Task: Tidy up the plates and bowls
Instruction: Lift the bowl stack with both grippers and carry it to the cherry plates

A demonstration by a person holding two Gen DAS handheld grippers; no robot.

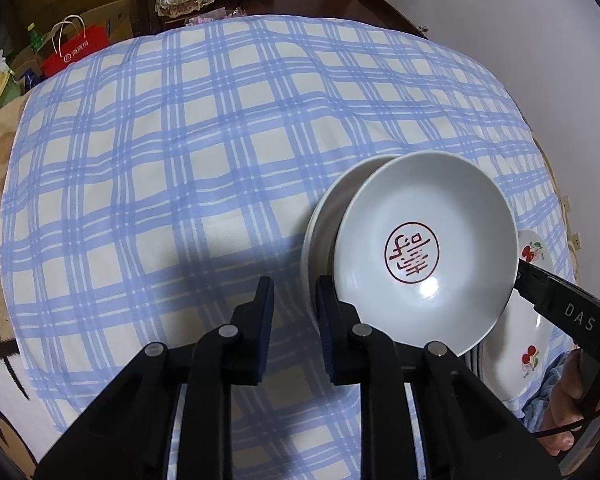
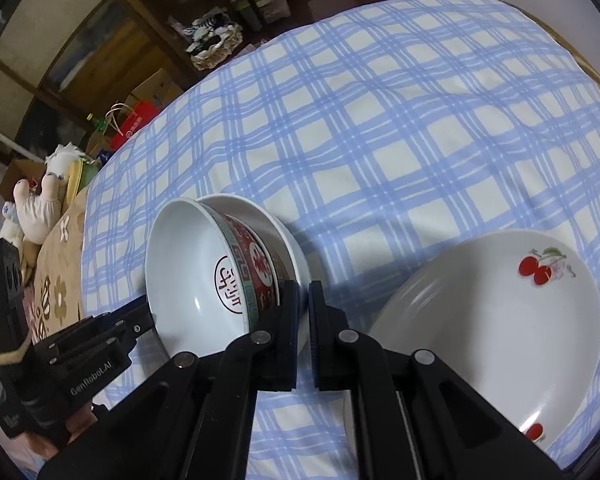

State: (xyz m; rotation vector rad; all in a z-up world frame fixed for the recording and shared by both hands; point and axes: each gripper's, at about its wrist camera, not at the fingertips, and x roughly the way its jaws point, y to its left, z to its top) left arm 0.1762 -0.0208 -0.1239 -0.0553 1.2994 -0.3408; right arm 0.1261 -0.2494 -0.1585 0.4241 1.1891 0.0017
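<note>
Porcelain red-seal bowl [image 1: 424,208] tilted in white bowl [image 1: 332,204] — cherry plate [image 2: 500,320] beside | left tongs [image 1: 295,312] released | right tongs [image 2: 303,320] near-clenched

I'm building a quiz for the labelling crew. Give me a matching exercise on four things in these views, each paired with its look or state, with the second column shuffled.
Things:
1. seal-marked bowl
2. plate
3. tablecloth
4. paper bag

Look or state:
a. blue and white checks
b. red, with looped handles
c. white with a cherry print
d. tilted up on its edge

Pairs: 1-d, 2-c, 3-a, 4-b.
</note>
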